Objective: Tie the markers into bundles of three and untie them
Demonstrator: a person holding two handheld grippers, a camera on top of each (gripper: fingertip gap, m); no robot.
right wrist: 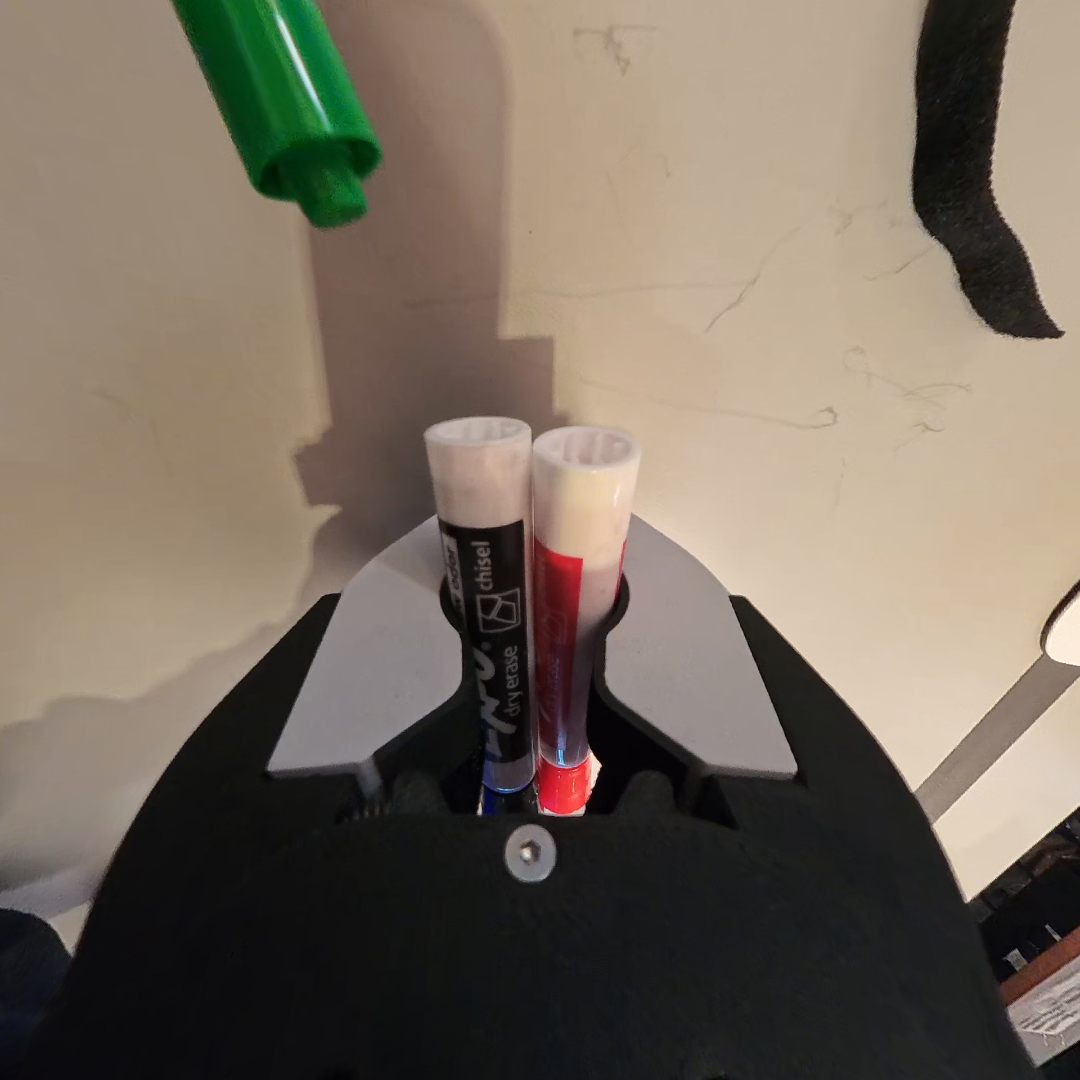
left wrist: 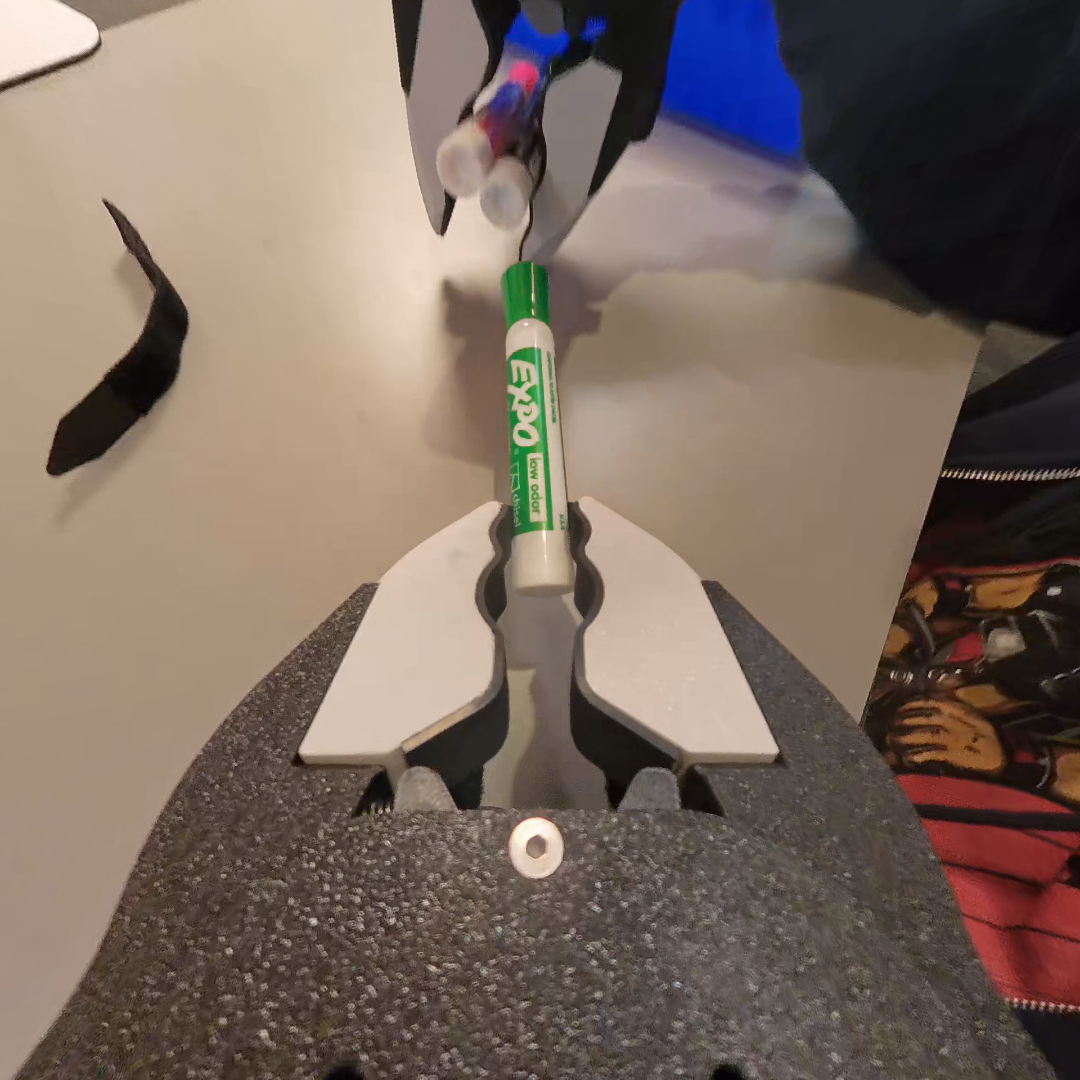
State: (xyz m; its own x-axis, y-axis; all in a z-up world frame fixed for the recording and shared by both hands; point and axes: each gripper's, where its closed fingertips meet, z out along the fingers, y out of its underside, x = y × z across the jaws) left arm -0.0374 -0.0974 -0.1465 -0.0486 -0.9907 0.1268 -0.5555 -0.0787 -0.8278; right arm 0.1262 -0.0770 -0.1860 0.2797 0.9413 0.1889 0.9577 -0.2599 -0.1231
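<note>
1. The left tongs (left wrist: 536, 546) are closed to a narrow gap on a green dry-erase marker (left wrist: 530, 421), their wavy dark pads (left wrist: 495, 549) pressing on either side of its white tail end.
2. That green marker sticks straight out ahead of the left tongs, above the pale surface (left wrist: 263, 234), with its green cap at the far tip.
3. The right tongs (right wrist: 533, 584) stand wider and grip two markers side by side: a black-labelled marker (right wrist: 494, 613) on the left and a red marker (right wrist: 575, 608) on the right.
4. Both of these point forward with their white tail ends beyond the fingertips; the red cap shows at the back of the tongs, and a blue part shows at the back end of the black-labelled one.
5. In the left wrist view the right tongs (left wrist: 508, 193) appear at the top, blurred, with the pair of markers aimed toward the green cap and close to it.
6. In the right wrist view the green cap (right wrist: 292, 111) hangs at upper left, apart from the two white ends.
7. A black fabric strap (left wrist: 123, 350) lies loose and curved on the surface, well to one side of all the markers.
8. A white object's rounded corner (left wrist: 41, 41) shows at the surface's far edge.
9. Patterned red and dark clothing (left wrist: 993, 701) shows past the edge of the surface.
</note>
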